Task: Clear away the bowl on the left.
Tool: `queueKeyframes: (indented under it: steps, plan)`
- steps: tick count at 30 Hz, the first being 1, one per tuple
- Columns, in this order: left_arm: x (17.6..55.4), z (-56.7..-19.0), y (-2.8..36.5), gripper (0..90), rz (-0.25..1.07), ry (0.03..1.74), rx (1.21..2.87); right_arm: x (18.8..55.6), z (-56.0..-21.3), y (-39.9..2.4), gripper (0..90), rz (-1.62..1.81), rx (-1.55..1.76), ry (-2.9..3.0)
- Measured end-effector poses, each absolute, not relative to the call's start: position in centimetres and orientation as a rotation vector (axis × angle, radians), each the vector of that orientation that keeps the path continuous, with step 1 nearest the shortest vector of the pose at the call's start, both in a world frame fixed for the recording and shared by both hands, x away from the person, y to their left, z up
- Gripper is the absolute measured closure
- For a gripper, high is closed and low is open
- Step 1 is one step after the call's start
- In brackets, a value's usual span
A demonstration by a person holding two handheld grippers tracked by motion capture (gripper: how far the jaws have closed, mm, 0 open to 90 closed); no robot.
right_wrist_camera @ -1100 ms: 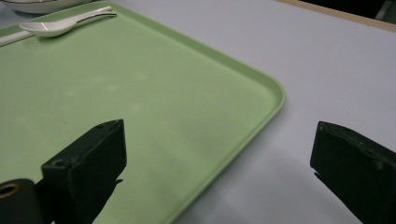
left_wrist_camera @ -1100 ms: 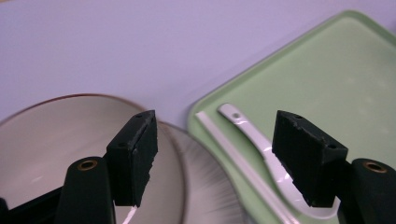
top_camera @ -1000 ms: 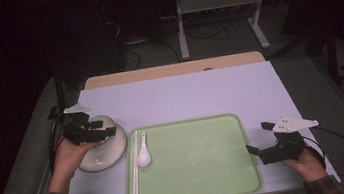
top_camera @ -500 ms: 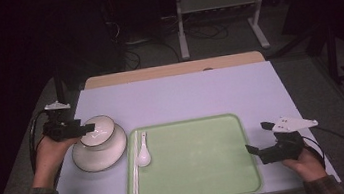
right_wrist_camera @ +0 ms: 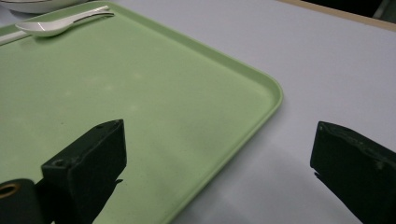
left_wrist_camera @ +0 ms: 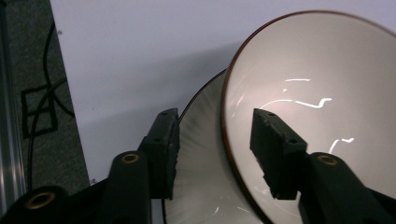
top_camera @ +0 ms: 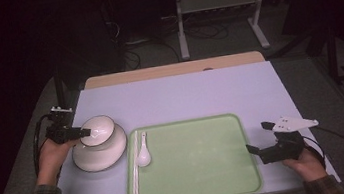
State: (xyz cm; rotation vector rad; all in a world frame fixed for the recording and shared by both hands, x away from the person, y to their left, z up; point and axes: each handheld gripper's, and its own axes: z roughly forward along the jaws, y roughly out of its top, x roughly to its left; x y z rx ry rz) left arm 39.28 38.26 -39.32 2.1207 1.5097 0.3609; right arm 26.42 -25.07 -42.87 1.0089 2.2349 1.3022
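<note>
Left of the green tray (top_camera: 193,159): small bowl (top_camera: 98,131) tilted in larger bowl (top_camera: 102,154); left gripper (top_camera: 80,133) straddled its rim, jaws just closing, not yet pressing. Right gripper (top_camera: 258,138) gaped at the tray's right edge.

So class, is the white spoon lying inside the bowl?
No, the white spoon lies on the green tray, beside the bowl.

A white-covered table (top_camera: 185,95) carries a green tray (top_camera: 203,158); beside it, stacked bowls (top_camera: 100,147).
</note>
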Motion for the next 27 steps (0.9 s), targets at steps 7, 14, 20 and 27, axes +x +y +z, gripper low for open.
queueKeyframes:
  steps: [7,14,20,27]
  plan:
    - [39.4,-39.9,38.1,72.7,0.287,1.513,2.120,26.4,-42.9,-25.0,2.8,1.300,1.010,2.236]
    - [39.6,-39.8,38.0,79.8,0.260,1.528,2.093,26.4,-42.9,-25.1,2.8,1.302,1.008,2.235]
    - [39.6,-39.4,37.7,82.8,0.253,1.504,2.084,26.4,-42.8,-25.1,2.8,1.305,1.009,2.232]
    - [39.2,-38.4,37.1,82.4,0.250,1.457,2.068,26.4,-42.8,-25.1,2.8,1.307,1.011,2.230]
